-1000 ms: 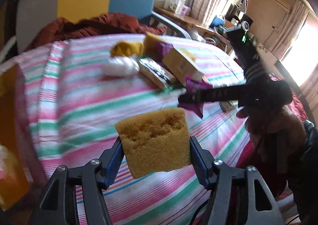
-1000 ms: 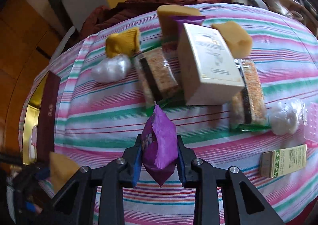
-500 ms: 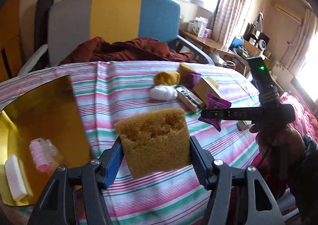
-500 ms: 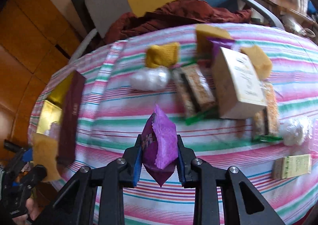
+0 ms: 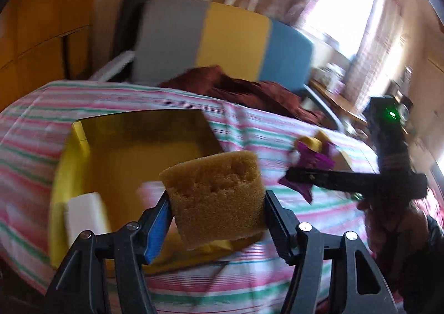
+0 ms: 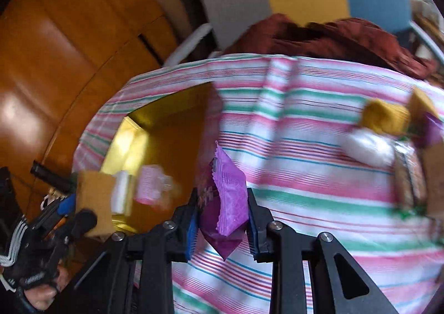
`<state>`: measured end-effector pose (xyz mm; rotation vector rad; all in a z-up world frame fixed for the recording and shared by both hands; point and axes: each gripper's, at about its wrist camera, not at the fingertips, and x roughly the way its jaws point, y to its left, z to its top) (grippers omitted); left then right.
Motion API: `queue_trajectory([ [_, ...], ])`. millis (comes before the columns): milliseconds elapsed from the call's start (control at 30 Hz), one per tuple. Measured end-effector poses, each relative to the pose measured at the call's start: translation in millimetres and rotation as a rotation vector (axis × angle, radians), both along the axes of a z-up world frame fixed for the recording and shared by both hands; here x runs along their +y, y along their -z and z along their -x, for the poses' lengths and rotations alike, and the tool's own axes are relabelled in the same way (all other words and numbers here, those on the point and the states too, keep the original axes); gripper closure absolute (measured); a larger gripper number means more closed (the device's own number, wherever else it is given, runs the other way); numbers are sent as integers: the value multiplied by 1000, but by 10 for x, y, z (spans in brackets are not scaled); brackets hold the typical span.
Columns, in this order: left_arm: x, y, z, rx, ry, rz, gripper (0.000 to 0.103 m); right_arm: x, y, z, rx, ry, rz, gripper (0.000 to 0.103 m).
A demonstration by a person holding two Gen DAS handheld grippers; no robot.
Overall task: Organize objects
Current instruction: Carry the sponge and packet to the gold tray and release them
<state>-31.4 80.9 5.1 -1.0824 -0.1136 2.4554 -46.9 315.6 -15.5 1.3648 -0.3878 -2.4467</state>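
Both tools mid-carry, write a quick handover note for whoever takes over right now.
Left tool: shut on the yellow sponge, held over the near edge of the gold box.
Right tool: shut on the purple packet, above the striped tablecloth just right of the box.
Done: a white block and a small pink bottle already lie in the box.
Left: drop sponge and packet in, then fetch the rest at the far right: a yellow knit item, a white ball, another sponge, snack packs.
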Motion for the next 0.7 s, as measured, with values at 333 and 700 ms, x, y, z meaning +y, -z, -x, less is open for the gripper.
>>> queue_trajectory([
  [333, -882, 174, 469, -41, -209, 17, 37, -980, 33, 609, -21, -105, 6, 74],
  [700, -1048, 423, 963, -109, -262, 44, 20, -1486, 73, 1152, -13, -102, 5, 41],
])
